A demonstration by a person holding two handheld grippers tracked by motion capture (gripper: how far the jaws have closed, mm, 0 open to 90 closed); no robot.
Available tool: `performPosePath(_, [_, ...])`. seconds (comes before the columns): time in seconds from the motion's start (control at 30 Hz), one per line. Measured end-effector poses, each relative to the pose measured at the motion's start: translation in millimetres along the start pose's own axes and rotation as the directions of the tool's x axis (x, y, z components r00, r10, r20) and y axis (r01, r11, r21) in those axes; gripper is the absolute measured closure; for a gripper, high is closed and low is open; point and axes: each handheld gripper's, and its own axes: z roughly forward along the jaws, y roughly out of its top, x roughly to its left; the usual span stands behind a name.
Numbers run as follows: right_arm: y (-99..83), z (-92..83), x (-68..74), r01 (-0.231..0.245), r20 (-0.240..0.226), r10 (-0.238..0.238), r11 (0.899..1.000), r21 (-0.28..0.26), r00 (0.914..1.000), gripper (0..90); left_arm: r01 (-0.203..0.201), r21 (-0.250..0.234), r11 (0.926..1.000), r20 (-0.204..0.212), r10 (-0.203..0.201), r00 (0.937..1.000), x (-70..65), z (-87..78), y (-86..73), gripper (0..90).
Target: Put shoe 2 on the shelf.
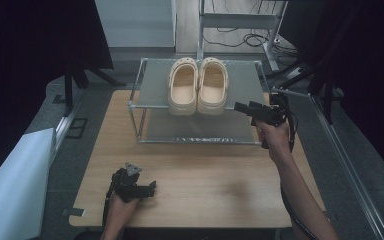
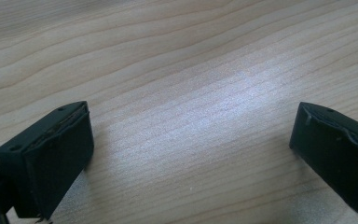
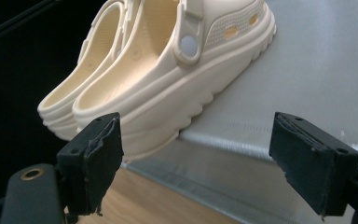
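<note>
From the high view, I am holding my right tongs [image 1: 240, 106] open just beside the cream clogs [image 1: 197, 85] sitting together on the shelf rack [image 1: 250, 75], while my left tongs [image 1: 150, 189] are resting low over the tabletop [image 1: 205, 175]. In the left gripper view, my jaws are standing wide apart over bare wood. In the right gripper view, my jaws are gaping empty, the nearer clog [image 3: 177, 84] overhanging the shelf edge ahead.

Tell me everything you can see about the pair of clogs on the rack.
The pair of clogs is cream, foam-like, with thick ridged soles, vent holes and heel straps on round rivets. They stand upright side by side, touching, on the top shelf of the metal rack, heels overhanging its front edge. Nothing grips them; the right tongs gape nearby.
</note>
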Motion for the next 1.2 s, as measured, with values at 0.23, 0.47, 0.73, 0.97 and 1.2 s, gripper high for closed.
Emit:
performPosePath(0.23, [-15.2,-16.3,-4.8,-0.035,-0.020,0.034,0.999,-0.014,0.9992,15.4,0.000,0.000,1.0000,0.000,0.000,1.0000,-0.4,0.0,0.0,0.0])
performPosePath(0.47, [-35.5,-29.7,-17.0,-0.070,-0.031,0.069,0.997,-0.016,0.9971,15.5,0.000,-0.001,1.0000,-0.002,0.000,1.0000,-0.7,0.1,-0.1,0.0])
performPosePath(0.73, [-63.9,-44.4,-29.9,-0.081,-0.036,0.081,0.997,0.003,0.9960,15.3,-0.002,0.000,1.0000,-0.001,0.002,1.0000,-0.7,0.0,0.0,0.0])
performPosePath(0.97, [-90.4,-52.4,-39.4,-0.080,-0.016,0.081,0.997,0.011,0.9966,15.3,-0.001,0.002,1.0000,-0.001,0.001,1.0000,-1.0,-0.1,0.0,0.0])
performPosePath(1.2, [-123.6,-52.4,-46.9,-0.052,0.024,0.051,0.998,0.039,0.9984,15.3,0.001,0.001,1.0000,-0.002,-0.001,1.0000,-1.5,0.0,-0.1,0.0])
